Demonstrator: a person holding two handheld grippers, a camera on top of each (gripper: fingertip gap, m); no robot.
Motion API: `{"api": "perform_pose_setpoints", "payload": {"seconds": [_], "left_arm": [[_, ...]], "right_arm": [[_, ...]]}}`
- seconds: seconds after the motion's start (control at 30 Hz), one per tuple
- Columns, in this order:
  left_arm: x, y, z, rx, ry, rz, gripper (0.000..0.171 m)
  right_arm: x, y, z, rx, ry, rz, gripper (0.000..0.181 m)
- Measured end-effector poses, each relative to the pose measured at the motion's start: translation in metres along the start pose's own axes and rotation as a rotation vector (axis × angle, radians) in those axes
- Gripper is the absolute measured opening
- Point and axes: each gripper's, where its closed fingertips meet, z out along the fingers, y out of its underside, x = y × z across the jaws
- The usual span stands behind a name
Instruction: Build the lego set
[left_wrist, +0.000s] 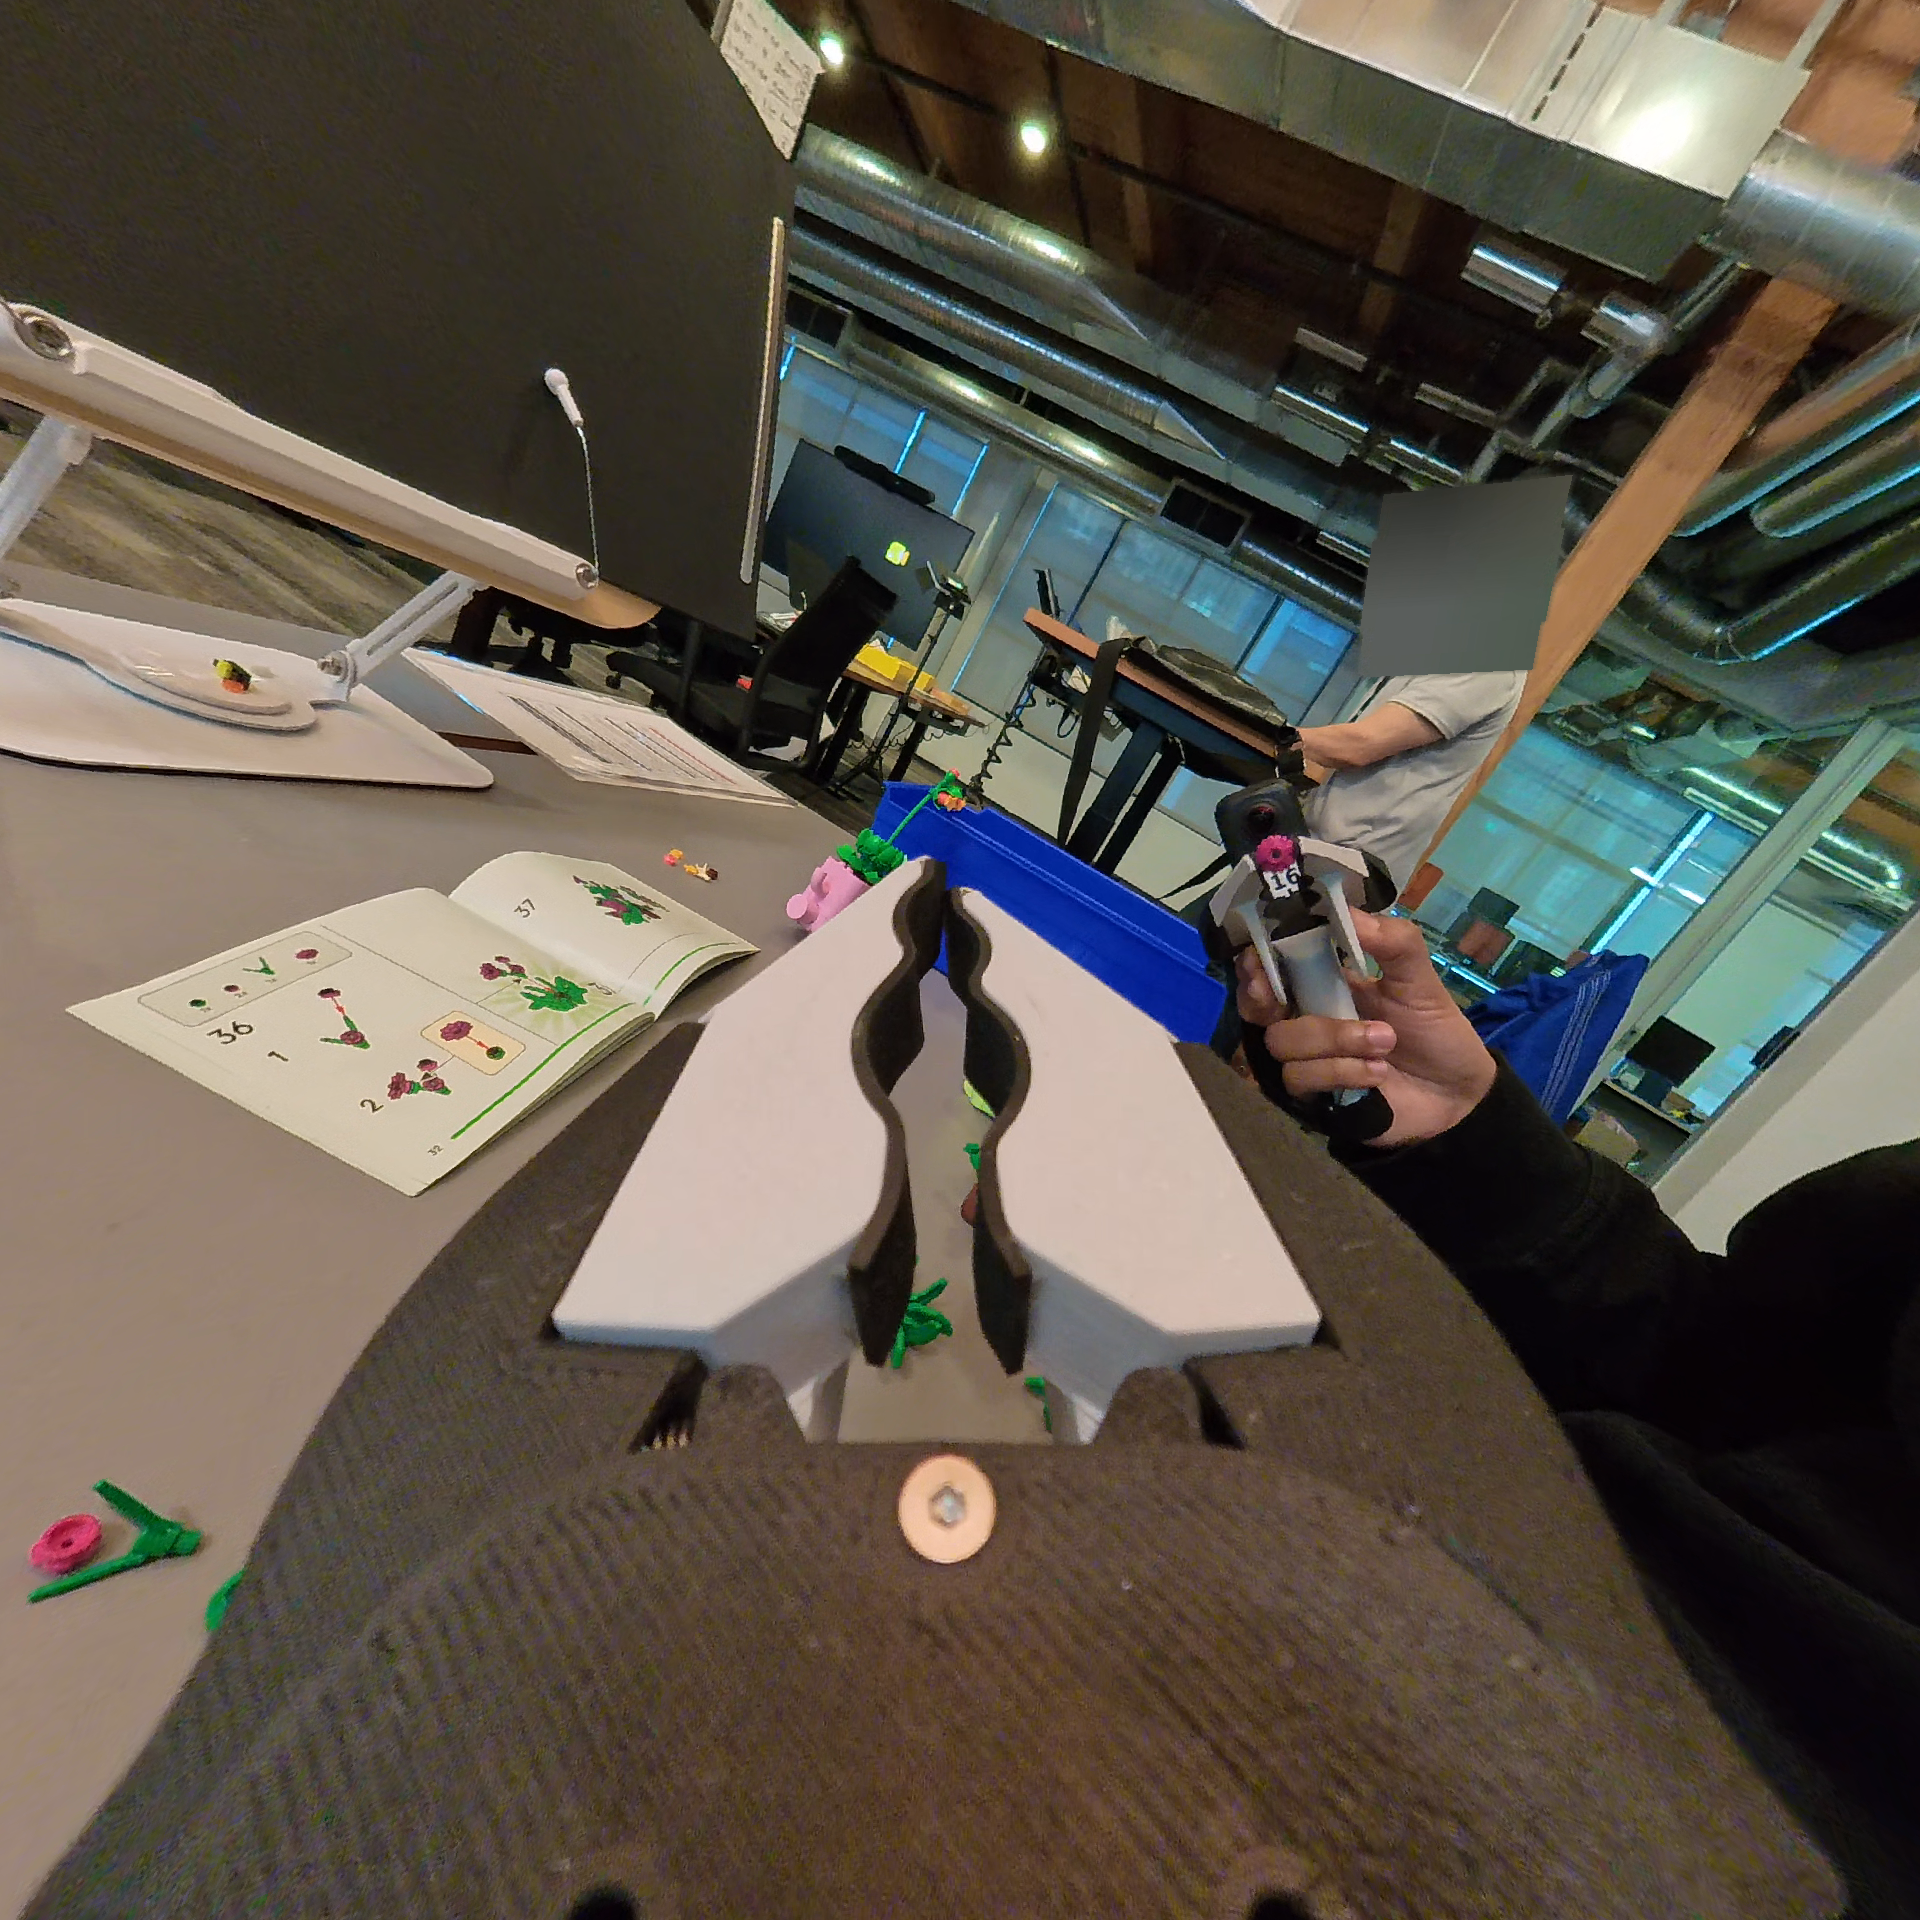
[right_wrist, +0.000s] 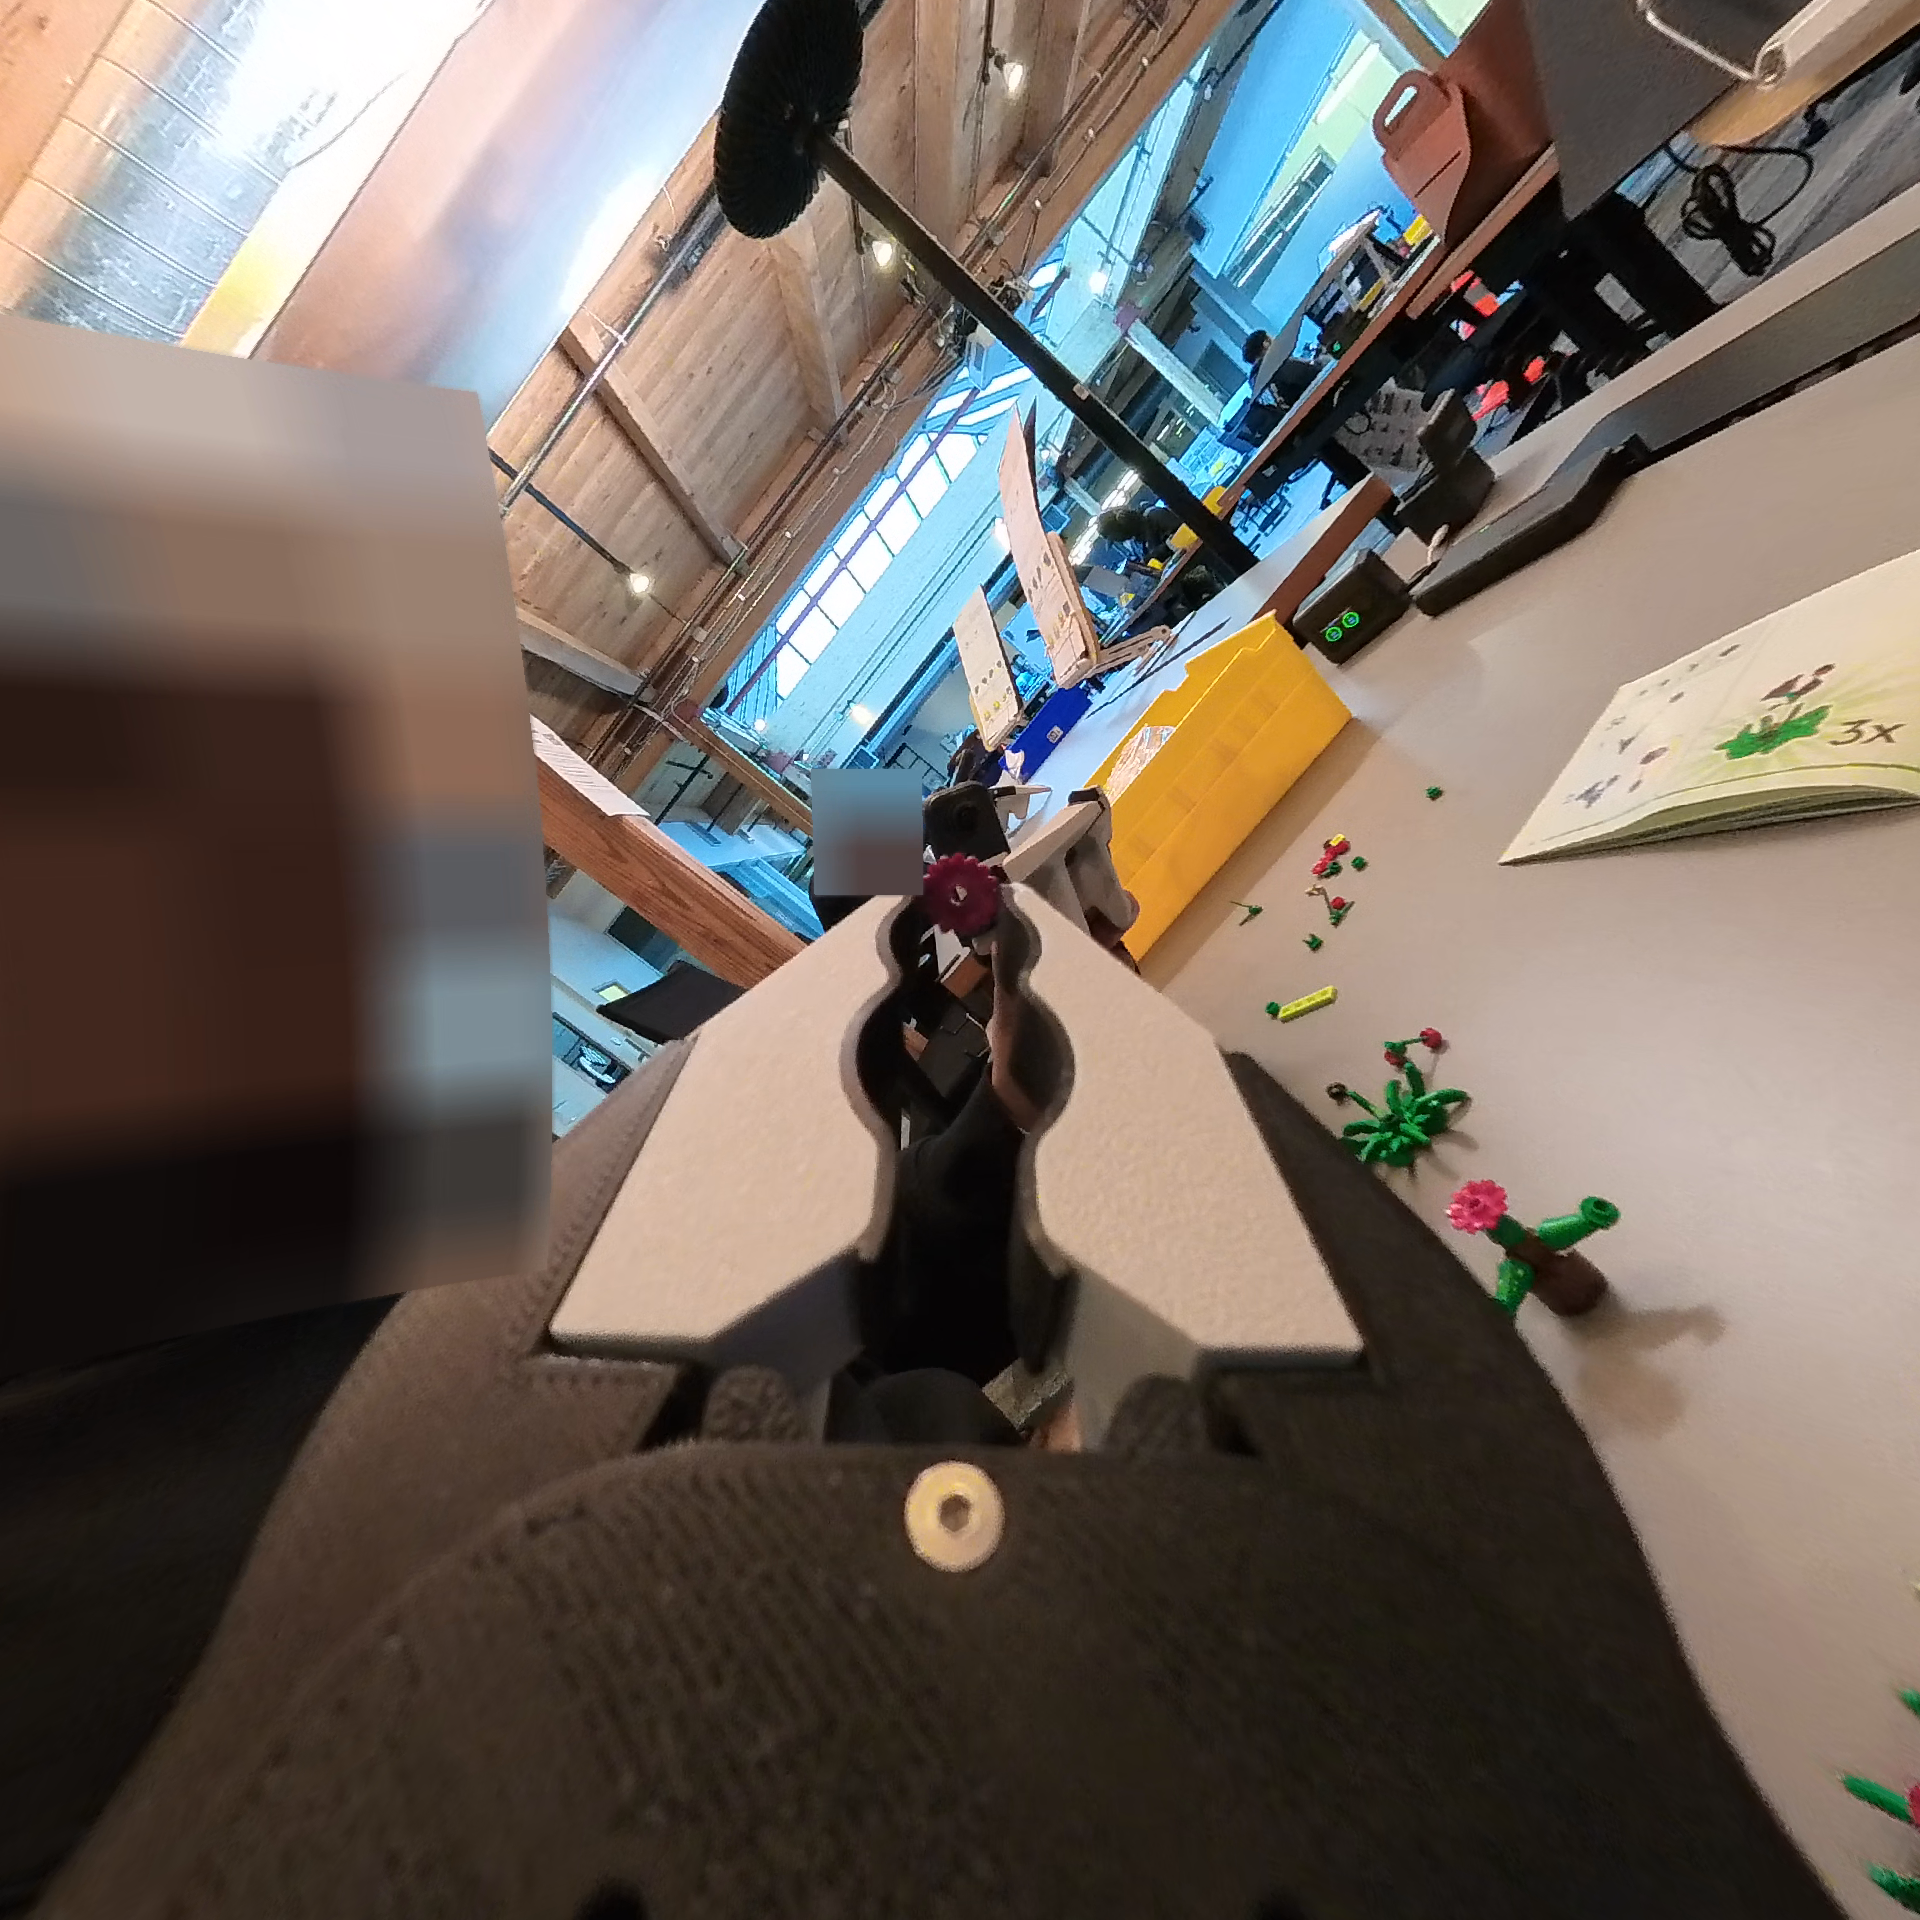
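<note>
My right gripper (right_wrist: 966, 909) is shut on a magenta flower piece (right_wrist: 962, 894), held up in the air; it also shows in the left wrist view (left_wrist: 1280, 854), with a hand around its handle. My left gripper (left_wrist: 943, 883) hovers over the grey table (left_wrist: 260, 1299), its tips nearly touching, with nothing visible between them. The open instruction booklet (left_wrist: 416, 997) lies to its left and also shows in the right wrist view (right_wrist: 1745, 748). A pink pot with green leaves (left_wrist: 836, 888) stands just beyond the left fingertips. A magenta round piece (left_wrist: 65, 1543) and a green stem (left_wrist: 130, 1548) lie near left.
A blue bin (left_wrist: 1049, 904) sits behind the pot, a yellow bin (right_wrist: 1216, 748) farther along the table. A green leaf cluster (right_wrist: 1397, 1122), a flower on a brown stem (right_wrist: 1527, 1247) and small loose pieces (right_wrist: 1330, 883) lie on the table. A white stand base (left_wrist: 260, 748) is at far left. Across from one pair of fingers to the other is roughly 20 centimetres. The green stem (left_wrist: 130, 1548) is closer to my left gripper, around 15 centimetres from its tips; the right tips are 35 centimetres off. Look for it in the right wrist view (right_wrist: 1338, 913) too.
</note>
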Motion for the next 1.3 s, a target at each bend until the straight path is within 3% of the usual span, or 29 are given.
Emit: {"api": "perform_pose_setpoints", "payload": {"seconds": [0.4,0.67,0.83,1.03,1.2,1.3], "left_arm": [[-0.028,-0.019,-0.031,0.015,-0.147,0.037,0.0],[-0.088,-0.016,-0.09,-0.185,-0.53,0.142,0.0],[-0.131,0.021,-0.112,-0.363,-0.725,0.01,0.0],[-0.128,0.023,-0.11,-0.406,-0.742,0.047,0.0],[-0.115,0.057,-0.093,-0.561,-0.586,-0.02,0.001],[-0.114,0.072,-0.089,-0.664,-0.59,0.021,0.001]], "right_arm": [[0.015,0.028,0.017,-0.094,0.044,-0.013,0.011],[0.019,0.041,0.03,-0.16,0.087,-0.072,0.012],[0.023,0.046,0.036,-0.185,0.114,-0.091,0.012],[0.027,0.048,0.036,-0.182,0.113,-0.079,0.012],[0.026,0.049,0.037,-0.185,0.107,-0.078,0.012],[0.027,0.049,0.036,-0.182,0.108,-0.078,0.012]]}}
